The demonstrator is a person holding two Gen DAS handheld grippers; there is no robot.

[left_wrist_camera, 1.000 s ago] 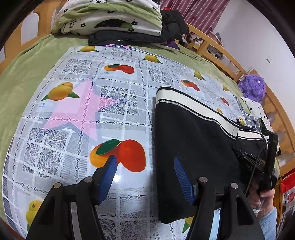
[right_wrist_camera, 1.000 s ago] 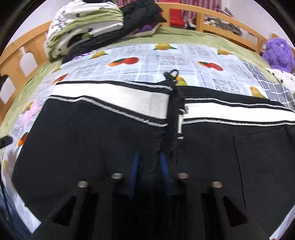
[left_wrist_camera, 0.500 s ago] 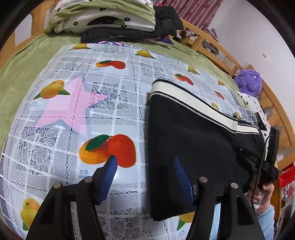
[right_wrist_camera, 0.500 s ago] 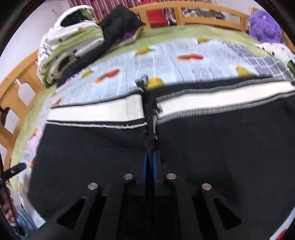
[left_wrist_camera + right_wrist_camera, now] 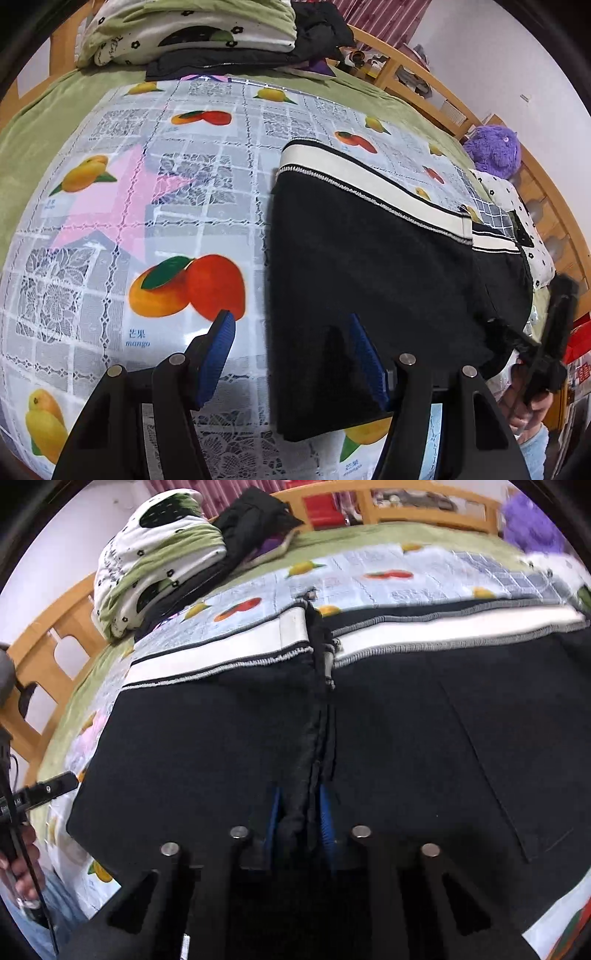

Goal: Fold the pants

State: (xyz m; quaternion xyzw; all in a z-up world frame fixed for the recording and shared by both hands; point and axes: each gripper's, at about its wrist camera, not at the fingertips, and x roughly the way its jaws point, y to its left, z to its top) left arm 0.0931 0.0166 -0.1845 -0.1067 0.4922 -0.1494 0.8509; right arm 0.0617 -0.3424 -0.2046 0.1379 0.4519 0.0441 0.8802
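Black pants (image 5: 369,266) with a cream waistband lie flat on the fruit-print cloth (image 5: 159,206) on the bed. My left gripper (image 5: 291,347) is open and empty, low over the pants' left edge, one blue pad over the cloth and one over the black fabric. My right gripper (image 5: 299,812) is shut on a ridge of the pants (image 5: 424,731) along the middle seam below the zipper. It shows dimly at the right edge of the left wrist view (image 5: 550,350).
Folded green and white bedding (image 5: 192,33) and dark clothes (image 5: 317,33) are stacked at the bed's far end. A purple plush toy (image 5: 495,147) sits by the wooden bed rail (image 5: 417,77). A spotted white cushion (image 5: 517,214) lies beyond the pants.
My right gripper has closed on the pants' middle seam and the fabric there bunches up. My left gripper has shifted slightly and stays open.
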